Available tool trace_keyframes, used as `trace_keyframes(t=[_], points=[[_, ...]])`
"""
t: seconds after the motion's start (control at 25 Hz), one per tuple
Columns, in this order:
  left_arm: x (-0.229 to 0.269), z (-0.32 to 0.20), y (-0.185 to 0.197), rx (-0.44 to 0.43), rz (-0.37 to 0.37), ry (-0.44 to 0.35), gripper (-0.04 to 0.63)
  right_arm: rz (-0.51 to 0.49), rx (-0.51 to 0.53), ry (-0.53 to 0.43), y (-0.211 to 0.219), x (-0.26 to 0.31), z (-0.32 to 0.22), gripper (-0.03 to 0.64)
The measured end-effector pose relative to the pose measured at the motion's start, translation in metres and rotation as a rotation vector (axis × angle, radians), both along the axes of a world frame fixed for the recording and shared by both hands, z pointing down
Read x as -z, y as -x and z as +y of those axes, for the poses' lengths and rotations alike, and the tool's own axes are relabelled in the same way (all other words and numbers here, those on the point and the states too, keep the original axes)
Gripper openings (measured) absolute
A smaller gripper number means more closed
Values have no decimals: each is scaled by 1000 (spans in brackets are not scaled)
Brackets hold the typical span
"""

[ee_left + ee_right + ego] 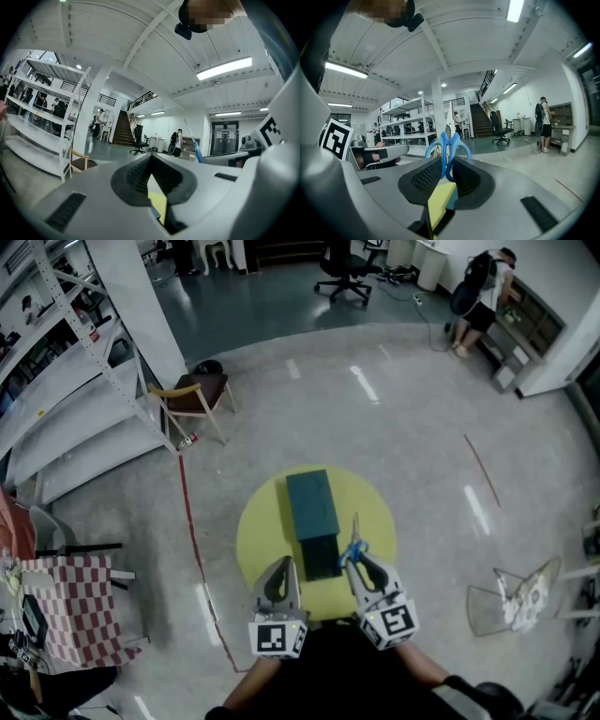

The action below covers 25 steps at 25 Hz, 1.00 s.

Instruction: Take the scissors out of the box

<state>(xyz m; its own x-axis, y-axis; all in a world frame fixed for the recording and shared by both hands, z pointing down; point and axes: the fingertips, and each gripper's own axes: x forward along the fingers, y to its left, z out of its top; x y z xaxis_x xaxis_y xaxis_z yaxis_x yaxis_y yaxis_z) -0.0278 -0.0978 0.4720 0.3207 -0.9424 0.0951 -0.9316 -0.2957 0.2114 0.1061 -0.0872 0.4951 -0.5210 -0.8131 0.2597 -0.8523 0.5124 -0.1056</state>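
Observation:
A dark teal oblong box (pixel 312 504) lies on a round yellow table (pixel 267 526), with a darker section (pixel 320 557) at its near end. My right gripper (pixel 352 559) (pixel 446 161) is shut on the blue handles of the scissors (pixel 354 538) (pixel 446 146). It holds them just right of the box, above the table, with the blades pointing away from me. The scissors (pixel 196 151) also show in the left gripper view. My left gripper (pixel 284 564) (pixel 151 157) hovers at the near left of the box, its fingertips together and nothing held.
A wooden chair (pixel 192 397) and white shelving (pixel 80 381) stand at the far left. A checkered cloth (pixel 77 604) is at the near left, a wire seat (pixel 514 601) at the right. A person (pixel 483 292) stands far off at the back right.

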Motion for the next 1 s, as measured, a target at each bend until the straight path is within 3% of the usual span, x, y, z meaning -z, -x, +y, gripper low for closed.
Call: trace_keyframes(t=[0.8, 1.0], points=[[5, -11, 2, 3, -12, -40, -2, 11, -5, -1, 4, -4, -12, 72], [3, -10, -1, -4, -13, -20, -2, 6, -8, -14, 2, -4, -12, 72]])
